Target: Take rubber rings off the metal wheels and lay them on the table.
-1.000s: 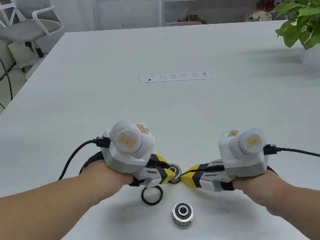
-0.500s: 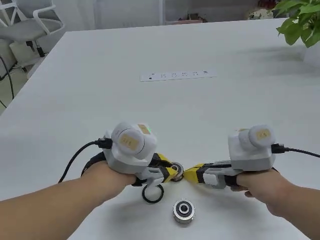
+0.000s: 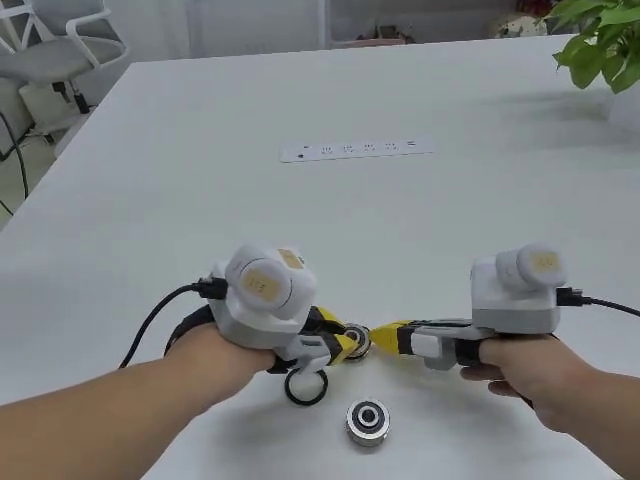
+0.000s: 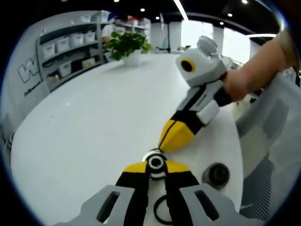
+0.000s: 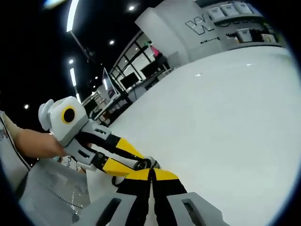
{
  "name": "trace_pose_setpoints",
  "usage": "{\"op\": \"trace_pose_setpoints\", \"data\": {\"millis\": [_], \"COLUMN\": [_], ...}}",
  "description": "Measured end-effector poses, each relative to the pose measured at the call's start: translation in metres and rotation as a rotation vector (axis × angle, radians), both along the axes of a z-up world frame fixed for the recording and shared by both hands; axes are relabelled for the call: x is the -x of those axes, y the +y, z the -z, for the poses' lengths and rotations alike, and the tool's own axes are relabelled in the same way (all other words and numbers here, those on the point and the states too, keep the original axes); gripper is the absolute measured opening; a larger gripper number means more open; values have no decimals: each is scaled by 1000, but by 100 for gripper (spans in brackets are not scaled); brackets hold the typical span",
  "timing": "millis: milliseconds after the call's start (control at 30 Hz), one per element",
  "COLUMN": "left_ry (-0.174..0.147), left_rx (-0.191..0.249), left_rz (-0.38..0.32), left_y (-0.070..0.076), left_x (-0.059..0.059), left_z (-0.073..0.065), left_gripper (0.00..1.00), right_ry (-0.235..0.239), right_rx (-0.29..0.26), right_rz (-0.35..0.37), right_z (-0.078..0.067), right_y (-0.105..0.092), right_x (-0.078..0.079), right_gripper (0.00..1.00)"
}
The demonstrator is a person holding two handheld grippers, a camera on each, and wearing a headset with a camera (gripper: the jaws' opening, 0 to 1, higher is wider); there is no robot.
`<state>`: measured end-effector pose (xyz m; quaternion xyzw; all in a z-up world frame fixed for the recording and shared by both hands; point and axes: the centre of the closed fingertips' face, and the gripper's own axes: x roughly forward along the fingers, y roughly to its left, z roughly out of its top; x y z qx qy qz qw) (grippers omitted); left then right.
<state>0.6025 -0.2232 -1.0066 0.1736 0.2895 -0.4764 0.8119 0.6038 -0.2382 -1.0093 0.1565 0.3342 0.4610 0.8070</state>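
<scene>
My left gripper is shut on a small metal wheel with a dark rim, held just above the table. My right gripper comes in from the right with its jaws shut, and its yellow tips touch the wheel's edge. Whether they pinch the rubber there cannot be made out. A loose black rubber ring lies flat on the table below the left gripper. A second metal wheel lies near the front edge.
The white table stretches far ahead. A white power strip lies across its middle. A potted plant stands at the far right corner, and an office chair is beyond the left edge. A black cable trails from the left gripper.
The right hand has drawn a little to the right and rolled its gripper, tips still at the wheel. The left gripper keeps its hold in place.
</scene>
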Motion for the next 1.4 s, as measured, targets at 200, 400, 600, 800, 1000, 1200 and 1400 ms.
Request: {"op": "trace_pose_setpoints", "data": {"millis": [200,400,600,800,1000,1200,1400], "left_ry": [0,1,5,2,-1,-5,-7], "left_rx": [-1,-3,3,3,6,11,17], "left_rz": [-5,-11,-15,-14,-10,-12,-13], "left_y": [0,-1,-1,-1,-1,-1,0], "left_x": [1,0,1,0,0,0,0], "left_z": [0,0,1,0,0,0,0], "left_gripper": [13,13,13,13,13,13,13], "right_ry": [12,10,20,37,58,80,109], "right_rx": [-15,-19,-29,-48,-69,-95,-138], "right_rz": [-1,-21,-50,-50,-44,-36,-30], "right_z": [-4,-5,-6,-8,-9,-9,-11], "right_y": [3,7,12,13,13,12,12], "right_x": [4,6,11,12,14,15,16], "right_gripper": [0,0,0,0,0,0,0]}}
